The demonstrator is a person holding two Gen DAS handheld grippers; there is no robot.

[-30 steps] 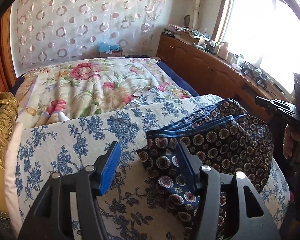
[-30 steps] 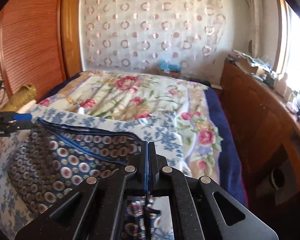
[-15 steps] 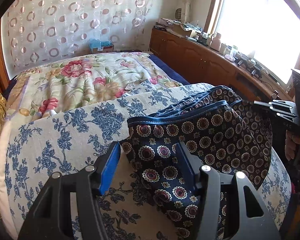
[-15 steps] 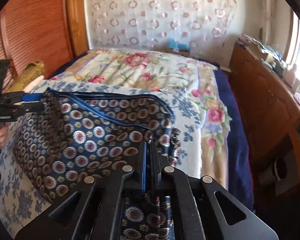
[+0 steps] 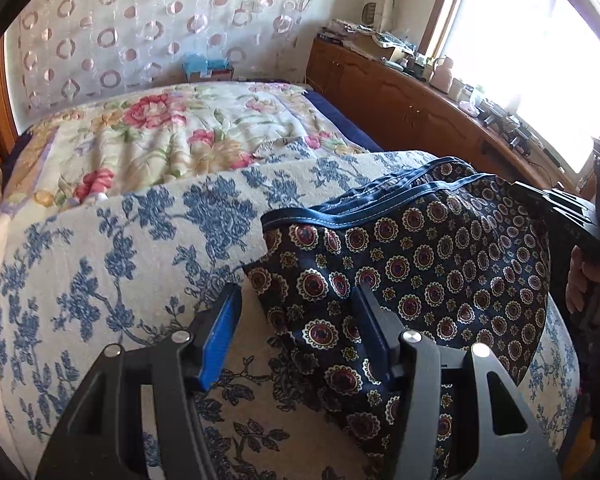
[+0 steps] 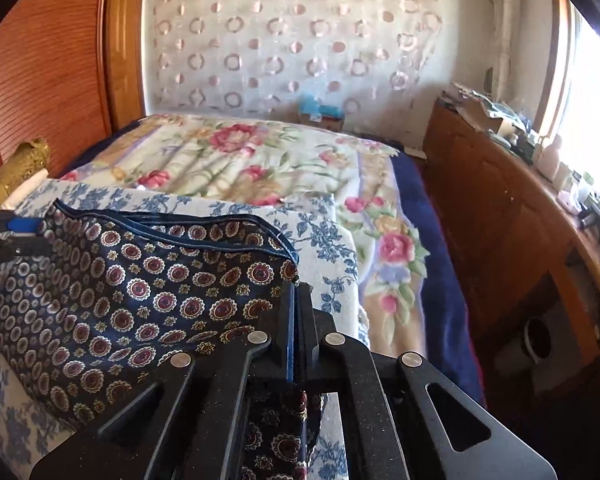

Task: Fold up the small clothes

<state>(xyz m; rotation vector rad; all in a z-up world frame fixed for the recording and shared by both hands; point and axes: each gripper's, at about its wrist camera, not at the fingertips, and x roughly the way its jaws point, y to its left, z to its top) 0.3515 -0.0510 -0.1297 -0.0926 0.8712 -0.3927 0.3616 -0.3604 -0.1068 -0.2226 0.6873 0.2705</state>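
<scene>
Two grippers on soft, light patterned shorts point(image 5: 420, 264): right gripper point(image 6: 296, 320) clamped on hem, left gripper point(image 5: 296, 320) half apart, closing w/ cloth between—grab the edges.

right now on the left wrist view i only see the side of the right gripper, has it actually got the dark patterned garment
Observer: Yes. In the right wrist view the right gripper is shut on the dark patterned garment, at one end of its blue waistband.
Operator: just the edge or more cloth
Observer: More. A tail of the garment comes through behind the closed fingers and hangs under the gripper.
Operator: how does my left one look from there
Observer: The left gripper is at the waistband's opposite end. Its jaws have just been closing with cloth between them, and the pads are not yet pressing it.
</scene>
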